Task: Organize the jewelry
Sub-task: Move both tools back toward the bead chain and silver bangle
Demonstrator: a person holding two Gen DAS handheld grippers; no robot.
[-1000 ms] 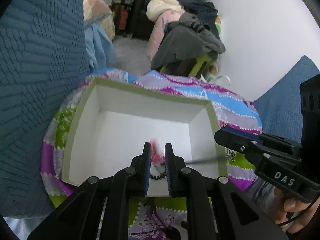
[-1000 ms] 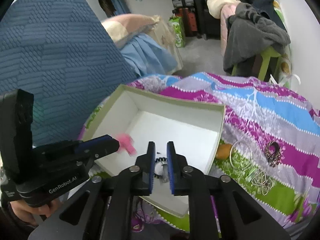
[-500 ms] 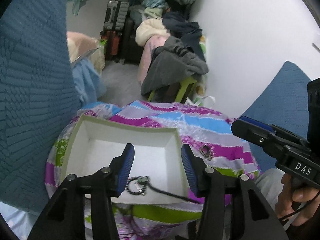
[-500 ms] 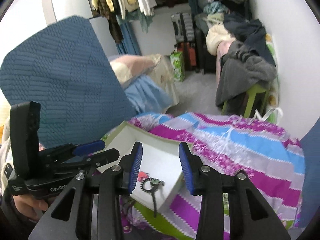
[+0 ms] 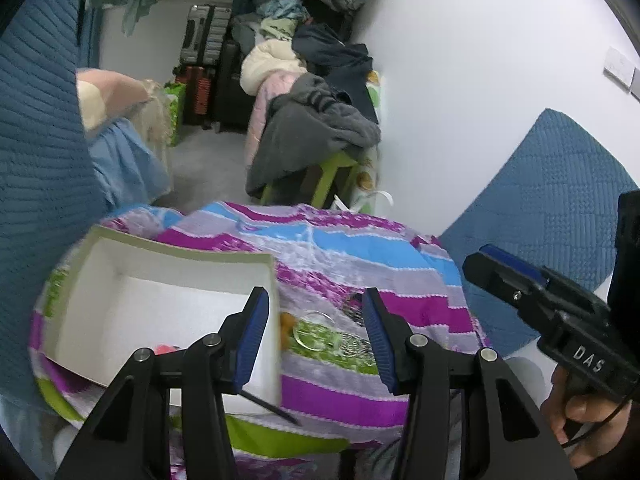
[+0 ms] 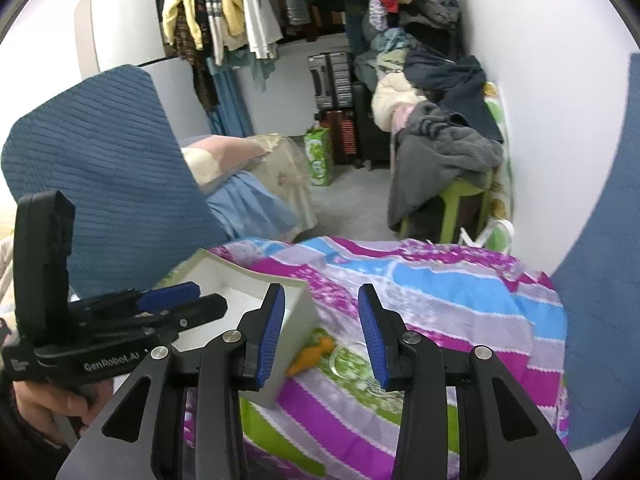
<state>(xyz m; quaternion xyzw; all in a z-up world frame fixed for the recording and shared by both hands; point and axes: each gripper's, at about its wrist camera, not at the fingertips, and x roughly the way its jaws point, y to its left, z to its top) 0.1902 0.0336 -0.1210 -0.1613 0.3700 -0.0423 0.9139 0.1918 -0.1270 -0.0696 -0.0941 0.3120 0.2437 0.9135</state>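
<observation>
Covering the surface, a striped cloth (image 5: 360,248); clothes (image 6: 248,12), perhaps wardrobe, behind.

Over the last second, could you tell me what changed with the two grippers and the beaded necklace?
Both grippers let go: the left gripper and right gripper, shut on the necklace inside the box a second ago, now stand open and empty, drawn up and back. The box, the striped cloth and the jewelry pieces beside the box, such as the clear bangle, stayed put.
</observation>
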